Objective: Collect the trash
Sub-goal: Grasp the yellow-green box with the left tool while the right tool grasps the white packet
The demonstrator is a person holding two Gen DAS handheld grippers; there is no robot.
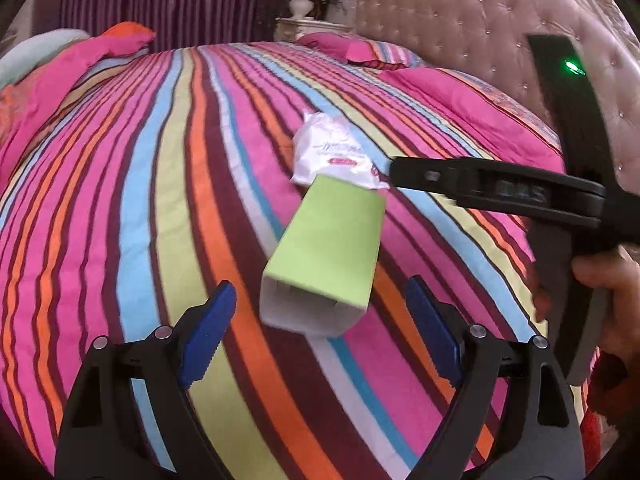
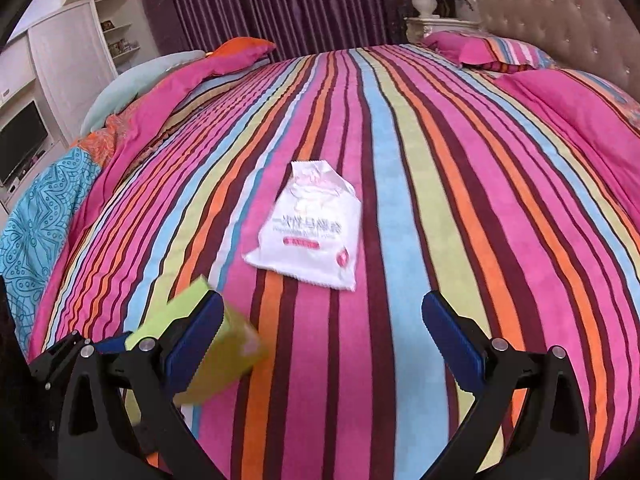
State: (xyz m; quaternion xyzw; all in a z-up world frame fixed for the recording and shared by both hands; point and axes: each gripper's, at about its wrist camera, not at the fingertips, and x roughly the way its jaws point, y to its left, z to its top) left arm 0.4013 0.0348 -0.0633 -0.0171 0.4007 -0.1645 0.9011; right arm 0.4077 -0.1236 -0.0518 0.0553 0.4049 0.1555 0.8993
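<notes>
A green carton lies on the striped bedspread ahead of the left gripper's spread fingers.

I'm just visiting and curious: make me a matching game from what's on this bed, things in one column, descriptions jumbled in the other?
Things:
1. green carton
2. white wrapper
3. left gripper
4. vase

Descriptions:
A. flat, with a red label strip
B. on the nightstand, holding flowers
C. lying on its side, open end showing
D. blue pads spread apart, holding nothing

Pairs: 1-C, 2-A, 3-D, 4-B
</notes>
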